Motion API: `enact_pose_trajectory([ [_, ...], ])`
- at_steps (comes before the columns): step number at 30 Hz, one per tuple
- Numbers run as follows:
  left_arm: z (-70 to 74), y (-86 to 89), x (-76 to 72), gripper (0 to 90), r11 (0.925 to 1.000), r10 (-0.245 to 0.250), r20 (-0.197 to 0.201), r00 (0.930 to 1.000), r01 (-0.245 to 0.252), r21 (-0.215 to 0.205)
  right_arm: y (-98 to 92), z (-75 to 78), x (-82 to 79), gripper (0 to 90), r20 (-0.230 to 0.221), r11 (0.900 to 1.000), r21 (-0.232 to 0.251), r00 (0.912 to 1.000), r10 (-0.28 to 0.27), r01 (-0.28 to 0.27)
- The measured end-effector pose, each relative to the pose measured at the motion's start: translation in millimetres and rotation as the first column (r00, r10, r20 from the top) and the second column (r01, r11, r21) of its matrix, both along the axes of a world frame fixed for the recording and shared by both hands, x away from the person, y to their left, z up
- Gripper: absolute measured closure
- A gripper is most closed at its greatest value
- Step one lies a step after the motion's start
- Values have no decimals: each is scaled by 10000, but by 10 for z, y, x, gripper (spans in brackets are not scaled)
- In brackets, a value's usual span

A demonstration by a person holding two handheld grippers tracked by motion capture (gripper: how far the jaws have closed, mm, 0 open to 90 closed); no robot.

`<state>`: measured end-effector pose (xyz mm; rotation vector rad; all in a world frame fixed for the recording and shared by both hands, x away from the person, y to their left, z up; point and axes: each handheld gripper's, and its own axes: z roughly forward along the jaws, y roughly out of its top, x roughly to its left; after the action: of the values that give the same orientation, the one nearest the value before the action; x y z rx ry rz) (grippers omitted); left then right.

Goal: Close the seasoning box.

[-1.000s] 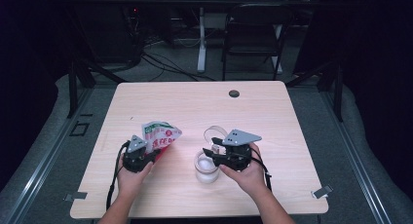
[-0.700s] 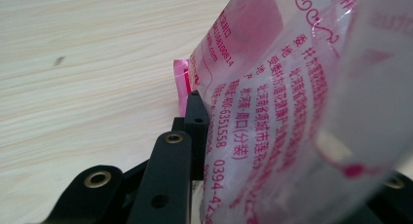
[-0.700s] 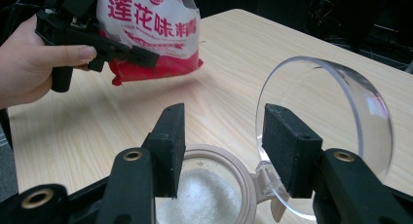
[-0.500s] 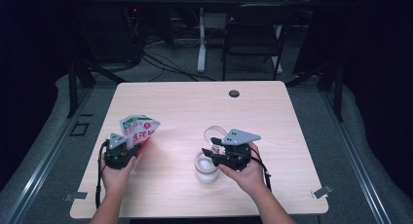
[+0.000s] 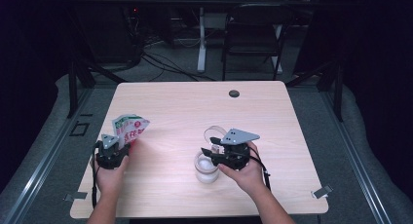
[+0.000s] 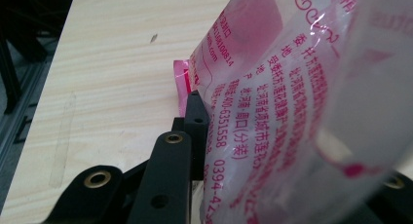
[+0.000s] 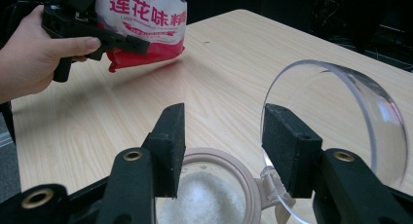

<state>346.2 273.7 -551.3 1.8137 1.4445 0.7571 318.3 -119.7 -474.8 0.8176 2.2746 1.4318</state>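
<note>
High view — left hand-held gripper (image 5: 118,145) grasps a pink-printed bag (image 5: 128,128); right hand-held gripper (image 5: 212,152) hovers released over an open jar (image 5: 206,168) on the table (image 5: 185,112).

Close view along the left tool (image 6: 204,131): its black jaws are clamped on a crinkled clear plastic bag (image 6: 292,112) printed with pink Chinese text and numbers. The bag covers the right side. The pale wood-grain desk (image 6: 112,63) stretches behind, its dark edge at left.
</note>
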Motion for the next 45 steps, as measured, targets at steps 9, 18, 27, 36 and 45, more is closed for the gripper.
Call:
enact_pose_trajectory([
  [9, -81, 60, 36, 763, 9992, 365, -498, 9981, -373, -163, 11, -1, 9, 508, -12, 10000, 1, 10000, 45, -45],
  [18, -81, 77, 4, 682, 9982, 419, -468, 9980, -438, -400, 28, 2, 17, 508, -1, 10000, 20, 10000, 87, -87],
  [27, -42, 35, -68, 386, 9982, -3, 144, 9999, 11, -603, 61, -5, 42, 508, 15, 9998, 144, 9999, 154, -154],
  [36, 46, -11, -179, 363, 9963, -326, 800, 9963, 387, -763, 96, 8, 61, 507, 133, 9992, 237, 9994, 306, -309],
  [45, 103, -91, -279, 409, 9922, -846, 771, 9934, 911, -855, 165, 6, 89, 505, 84, 9993, 80, 9993, 360, -361],
])
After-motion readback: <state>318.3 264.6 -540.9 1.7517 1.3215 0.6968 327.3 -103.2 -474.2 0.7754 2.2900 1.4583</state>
